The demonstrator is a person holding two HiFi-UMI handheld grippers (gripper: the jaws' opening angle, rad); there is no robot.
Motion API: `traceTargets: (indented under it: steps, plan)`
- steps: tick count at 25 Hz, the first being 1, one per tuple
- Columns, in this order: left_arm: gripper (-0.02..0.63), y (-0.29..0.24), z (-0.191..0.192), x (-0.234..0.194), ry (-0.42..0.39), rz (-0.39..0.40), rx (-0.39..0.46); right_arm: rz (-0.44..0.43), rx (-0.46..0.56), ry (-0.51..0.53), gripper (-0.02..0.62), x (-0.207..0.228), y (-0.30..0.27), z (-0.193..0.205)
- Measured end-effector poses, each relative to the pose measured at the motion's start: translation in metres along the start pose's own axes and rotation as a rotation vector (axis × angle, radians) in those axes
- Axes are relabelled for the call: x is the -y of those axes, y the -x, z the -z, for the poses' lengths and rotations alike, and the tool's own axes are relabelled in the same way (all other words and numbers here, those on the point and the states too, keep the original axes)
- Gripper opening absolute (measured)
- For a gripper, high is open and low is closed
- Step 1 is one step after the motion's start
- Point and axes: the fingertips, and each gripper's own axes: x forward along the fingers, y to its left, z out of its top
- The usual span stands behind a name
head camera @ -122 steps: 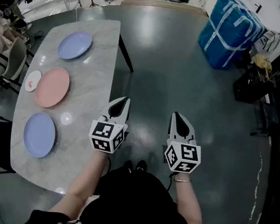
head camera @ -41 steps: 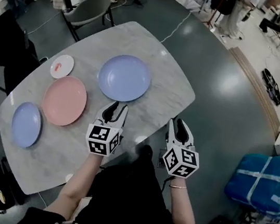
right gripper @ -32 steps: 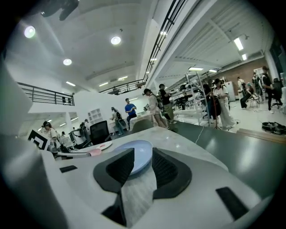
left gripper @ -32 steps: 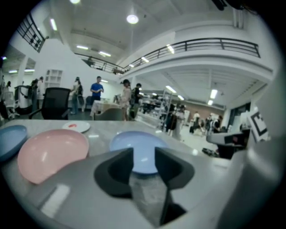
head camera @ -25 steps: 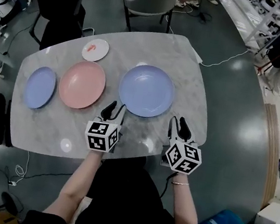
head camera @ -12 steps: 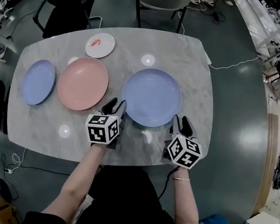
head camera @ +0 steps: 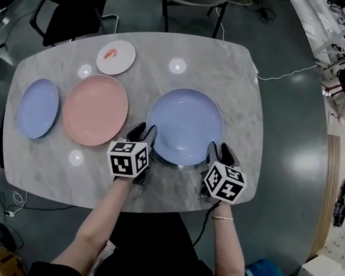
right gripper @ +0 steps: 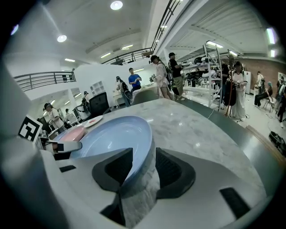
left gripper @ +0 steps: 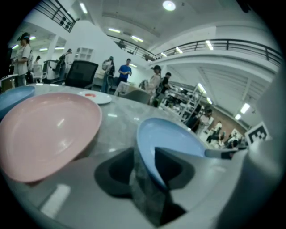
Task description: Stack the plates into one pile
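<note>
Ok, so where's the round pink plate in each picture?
Head view: the round pink plate lies left of centre.
Left gripper view: the pink plate fills the left side, close up.
Right gripper view: only a small slice of the pink plate shows at middle left.
Shared landmark: the large round blue plate, beside the pink one in all three views.

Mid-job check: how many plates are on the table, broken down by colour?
Blue: 2 (large blue plate, small blue plate)
Pink: 1 (pink plate)
White: 1 (white plate, with a red mark)
Total: 4
</note>
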Motion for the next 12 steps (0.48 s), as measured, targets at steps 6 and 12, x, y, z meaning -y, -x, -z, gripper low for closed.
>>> traceTargets:
  steps: [6, 12]
  plan:
    - [0.133, -0.0102, 0.0009, 0.0066, -0.024, 0.006, -0.023, 0.009, -0.045, 0.019, 0.133, 0.0011, -0.0121, 0.0058]
    - [0.109, -0.0043, -0.0040, 0.0099, -0.057, -0.012, -0.009, 0.009, -0.014, 0.027, 0.121, -0.0019, -0.0073, -0.0008]
